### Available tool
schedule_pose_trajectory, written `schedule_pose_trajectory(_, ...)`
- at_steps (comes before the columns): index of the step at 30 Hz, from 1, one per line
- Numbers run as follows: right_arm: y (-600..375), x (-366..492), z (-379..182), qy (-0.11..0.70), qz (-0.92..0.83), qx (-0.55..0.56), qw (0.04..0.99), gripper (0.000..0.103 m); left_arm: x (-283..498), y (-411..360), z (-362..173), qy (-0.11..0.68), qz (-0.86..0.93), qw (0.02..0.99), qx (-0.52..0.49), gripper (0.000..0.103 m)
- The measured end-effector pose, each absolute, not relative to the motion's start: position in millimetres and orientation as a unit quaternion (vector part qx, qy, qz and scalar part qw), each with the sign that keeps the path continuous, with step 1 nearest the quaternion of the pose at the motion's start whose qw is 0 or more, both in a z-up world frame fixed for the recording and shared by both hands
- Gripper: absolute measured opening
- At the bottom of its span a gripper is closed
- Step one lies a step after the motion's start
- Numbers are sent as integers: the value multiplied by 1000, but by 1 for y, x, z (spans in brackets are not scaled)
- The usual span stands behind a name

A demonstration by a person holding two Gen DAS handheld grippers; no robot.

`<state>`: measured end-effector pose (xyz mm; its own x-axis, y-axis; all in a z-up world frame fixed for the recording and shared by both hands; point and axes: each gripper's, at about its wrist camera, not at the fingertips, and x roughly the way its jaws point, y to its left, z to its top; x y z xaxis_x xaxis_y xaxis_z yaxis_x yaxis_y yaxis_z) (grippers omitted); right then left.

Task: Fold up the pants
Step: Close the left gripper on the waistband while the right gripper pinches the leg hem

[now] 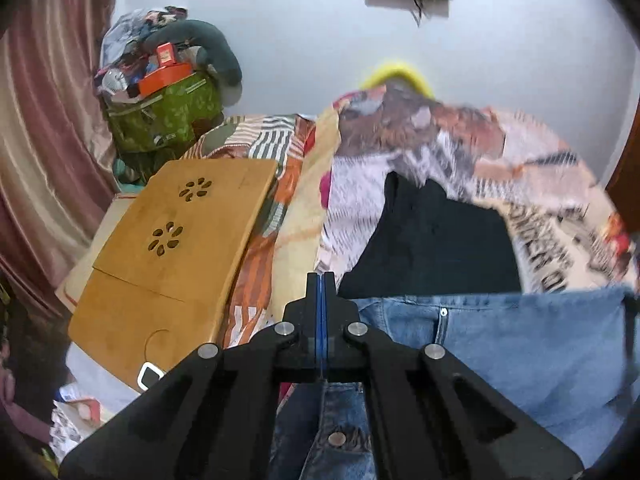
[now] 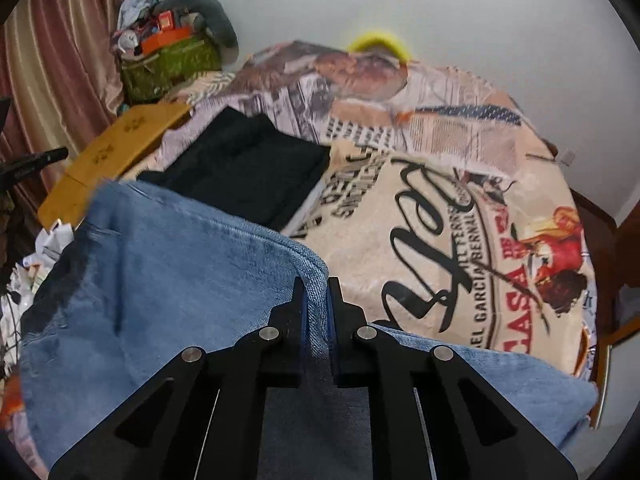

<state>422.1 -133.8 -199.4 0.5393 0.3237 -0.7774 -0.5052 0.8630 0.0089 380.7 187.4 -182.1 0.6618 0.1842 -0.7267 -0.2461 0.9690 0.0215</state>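
Observation:
A pair of light blue jeans (image 1: 500, 344) is held up over the bed, its waistband stretched level between both grippers. My left gripper (image 1: 320, 284) is shut on the left end of the waistband, with the fly button below the fingers. My right gripper (image 2: 317, 292) is shut on the jeans (image 2: 168, 280) at the other waistband corner, denim pinched between the pads. The cloth hangs down toward the camera in both views. The legs are hidden below.
The bed is covered by a printed spread (image 2: 460, 208). A folded black garment (image 2: 244, 168) lies on it behind the jeans. A wooden lap desk (image 1: 168, 248) lies at the bed's left edge. A green bag (image 1: 164, 120) piled with clutter stands by the curtain.

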Motion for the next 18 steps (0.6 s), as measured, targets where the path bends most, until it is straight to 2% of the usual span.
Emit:
schedule_pose_trajectory(3, -129, 410, -194, 413, 238, -121, 871, 7, 377, 193, -179, 412, 90, 905, -54, 0)
schedule_pose_trajectory(5, -130, 406, -194, 418, 239, -116, 869, 7, 378, 193, -188, 437, 72, 895, -63, 5)
schedule_pose_trajectory(8, -134, 403, -197, 420, 239, -109, 869, 7, 384, 193, -209, 472, 61, 876, -82, 26)
schedule_pose_trajectory(10, -136, 403, -200, 423, 241, -106, 867, 7, 389, 195, -225, 481, 61, 869, -98, 44)
schedule_pose_trajectory(18, -141, 409, -214, 436, 252, -80, 860, 7, 431, 207, -279, 527, 48, 834, -155, 45)
